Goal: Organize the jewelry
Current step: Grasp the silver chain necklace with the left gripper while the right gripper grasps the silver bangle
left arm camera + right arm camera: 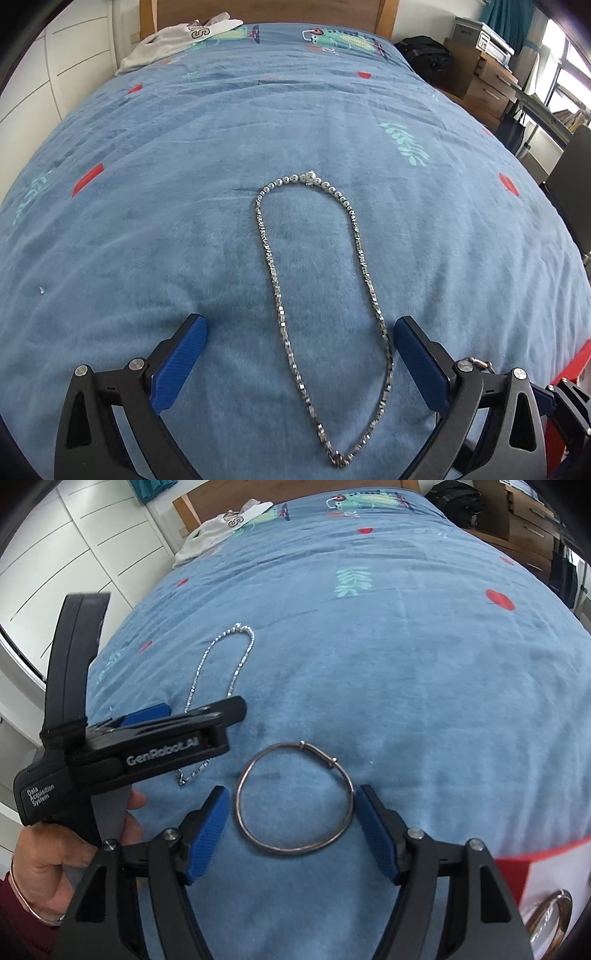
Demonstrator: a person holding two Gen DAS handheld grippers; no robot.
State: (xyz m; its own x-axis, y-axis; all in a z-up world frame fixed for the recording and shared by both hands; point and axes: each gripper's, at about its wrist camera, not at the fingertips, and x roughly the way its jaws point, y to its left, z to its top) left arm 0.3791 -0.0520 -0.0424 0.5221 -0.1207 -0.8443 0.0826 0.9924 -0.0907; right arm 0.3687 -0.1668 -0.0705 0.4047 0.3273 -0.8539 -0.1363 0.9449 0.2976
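Black claw (pixel 291 812), blue ribbed pads (pixel 207 830) — maroon sleeve (pixel 14 915), perhaps.

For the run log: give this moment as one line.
left tool: open, over necklace | right tool: open, around bangle, not gripping | both pieces flat on blanket

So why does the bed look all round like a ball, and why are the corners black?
Left wrist view: the fisheye lens bulges the blue blanket into a dome, and the lens edge leaves the corners black; the necklace is sharp and daylight glares at the window. Right wrist view: same bulge and dark corners; the bangle is sharp, with a soft shadow inside its ring.
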